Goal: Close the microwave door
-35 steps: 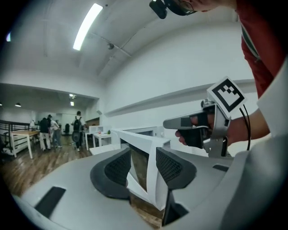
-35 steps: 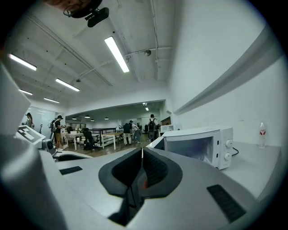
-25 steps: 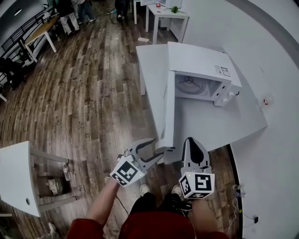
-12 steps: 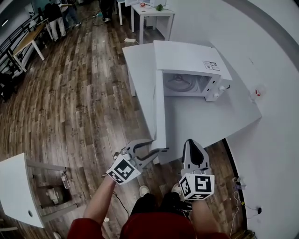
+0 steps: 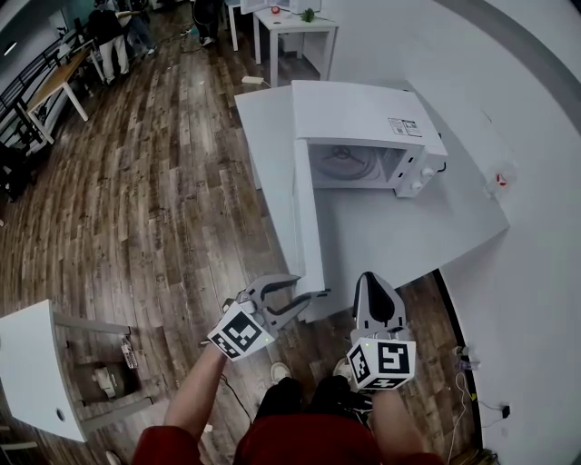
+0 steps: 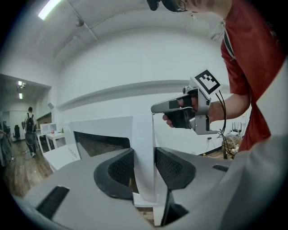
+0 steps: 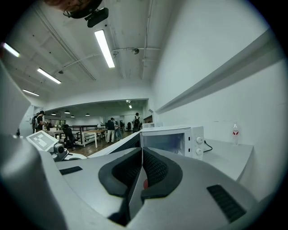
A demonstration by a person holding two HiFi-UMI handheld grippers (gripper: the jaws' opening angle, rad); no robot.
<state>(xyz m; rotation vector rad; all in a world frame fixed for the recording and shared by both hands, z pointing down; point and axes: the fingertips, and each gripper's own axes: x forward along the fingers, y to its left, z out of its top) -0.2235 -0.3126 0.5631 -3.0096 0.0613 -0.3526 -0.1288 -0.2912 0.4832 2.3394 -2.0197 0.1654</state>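
Observation:
A white microwave [image 5: 363, 118] stands on a white table [image 5: 418, 236], its door [image 5: 304, 218] swung wide open toward me. My left gripper [image 5: 289, 298] straddles the door's free outer edge [image 6: 144, 148]. Its jaws are closing, with the white edge standing between the pads, which do not visibly press on it. Just right of the door's end, my right gripper [image 5: 375, 283] is shut and holds nothing. In the right gripper view the microwave [image 7: 173, 139] shows its open cavity and two knobs beyond the closed pads [image 7: 142, 168].
A small bottle [image 5: 502, 179] stands at the table's far right near the wall. Wooden floor stretches left, with another white table [image 5: 27, 354] at lower left. A small table [image 5: 290, 23] and people stand far off at the top. The wall runs along the right.
The left gripper's jaws have narrowed around the door's edge. Both grippers have crept slightly toward the door, and the head view has shifted a little.

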